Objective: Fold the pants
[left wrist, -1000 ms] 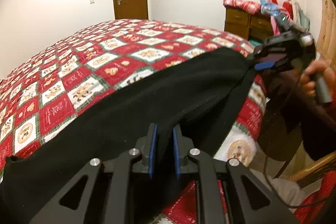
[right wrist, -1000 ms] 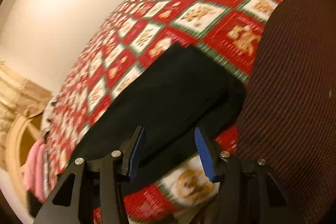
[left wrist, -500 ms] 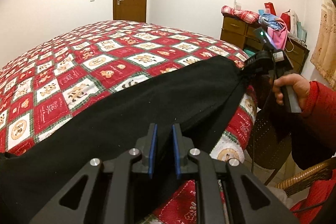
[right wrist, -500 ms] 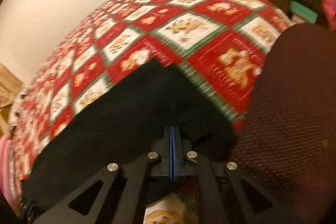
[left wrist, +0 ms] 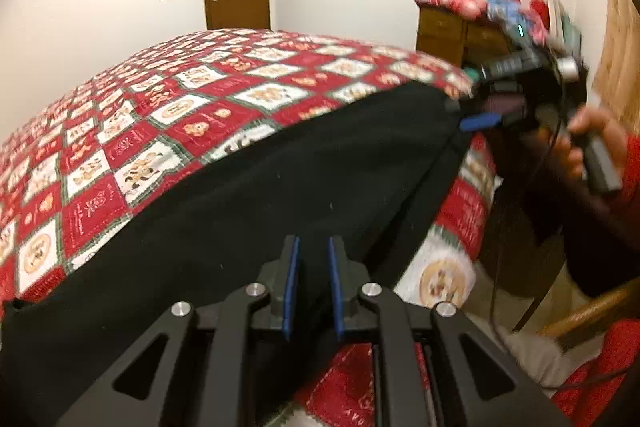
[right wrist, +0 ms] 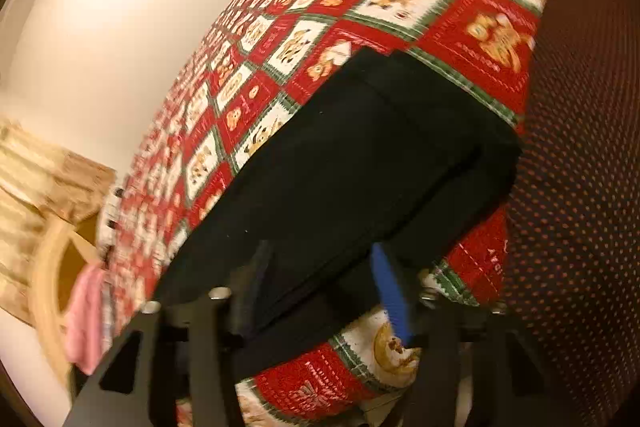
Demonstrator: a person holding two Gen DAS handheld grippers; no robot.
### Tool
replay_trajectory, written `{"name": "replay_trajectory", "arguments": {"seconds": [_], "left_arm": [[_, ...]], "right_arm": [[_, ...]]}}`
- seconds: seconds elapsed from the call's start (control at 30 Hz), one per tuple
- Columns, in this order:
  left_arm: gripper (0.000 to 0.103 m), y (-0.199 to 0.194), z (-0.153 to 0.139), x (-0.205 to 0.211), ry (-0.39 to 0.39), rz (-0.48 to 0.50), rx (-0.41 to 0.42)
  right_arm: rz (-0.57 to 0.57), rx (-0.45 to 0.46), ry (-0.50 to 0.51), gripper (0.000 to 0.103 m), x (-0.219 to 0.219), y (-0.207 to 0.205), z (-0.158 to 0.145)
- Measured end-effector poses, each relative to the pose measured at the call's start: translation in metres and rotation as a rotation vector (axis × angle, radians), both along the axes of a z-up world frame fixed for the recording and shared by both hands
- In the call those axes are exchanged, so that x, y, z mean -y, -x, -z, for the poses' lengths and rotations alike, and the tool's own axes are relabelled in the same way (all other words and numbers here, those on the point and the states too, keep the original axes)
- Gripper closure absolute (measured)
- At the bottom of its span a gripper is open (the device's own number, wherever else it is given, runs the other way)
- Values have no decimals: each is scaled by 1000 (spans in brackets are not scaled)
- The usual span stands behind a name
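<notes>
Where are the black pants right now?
Black pants lie across the near edge of the red patterned bedspread, filling both wrist views in front of the tongs.

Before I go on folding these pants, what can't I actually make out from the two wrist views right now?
- Left wrist view: the near edge of the pants is hidden behind the left gripper.
- Left wrist view: the right gripper is motion-blurred; its jaws are opening, but its contact with the pants corner is unclear.
- Right wrist view: one of the fingers shows blue; the other is smeared dark against the cloth.
- Both views: the pants' far end is cut off by the frame edge.
</notes>
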State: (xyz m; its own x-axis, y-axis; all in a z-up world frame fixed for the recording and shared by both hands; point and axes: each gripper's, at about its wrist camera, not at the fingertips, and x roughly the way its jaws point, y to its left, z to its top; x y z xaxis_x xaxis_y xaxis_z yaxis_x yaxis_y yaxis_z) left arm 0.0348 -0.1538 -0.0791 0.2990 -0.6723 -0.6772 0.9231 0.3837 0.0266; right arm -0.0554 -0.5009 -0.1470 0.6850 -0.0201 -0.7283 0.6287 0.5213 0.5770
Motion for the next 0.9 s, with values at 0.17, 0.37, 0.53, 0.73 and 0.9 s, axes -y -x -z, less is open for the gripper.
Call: {"name": "replay_trajectory", "arguments": {"seconds": [0.17,0.37,0.53,0.73,0.9], "left_arm": [[60,14,12,3,-86,25,112],[42,17,23,12,-137,43,210],[77,9,21,12,-99,75,125],[92,7,11,10,-53,95,65],[92,14,-9,5,0,133,44]], "right_arm": [[66,-136,22,48,-6,-23,9],[115,-71,134,97,-5,-35,7],[88,54,137,98,2,-16,0],[2,35,297,98,-14,-12,-30],[-37,-77,326,98,-12,-7,-29]]}}
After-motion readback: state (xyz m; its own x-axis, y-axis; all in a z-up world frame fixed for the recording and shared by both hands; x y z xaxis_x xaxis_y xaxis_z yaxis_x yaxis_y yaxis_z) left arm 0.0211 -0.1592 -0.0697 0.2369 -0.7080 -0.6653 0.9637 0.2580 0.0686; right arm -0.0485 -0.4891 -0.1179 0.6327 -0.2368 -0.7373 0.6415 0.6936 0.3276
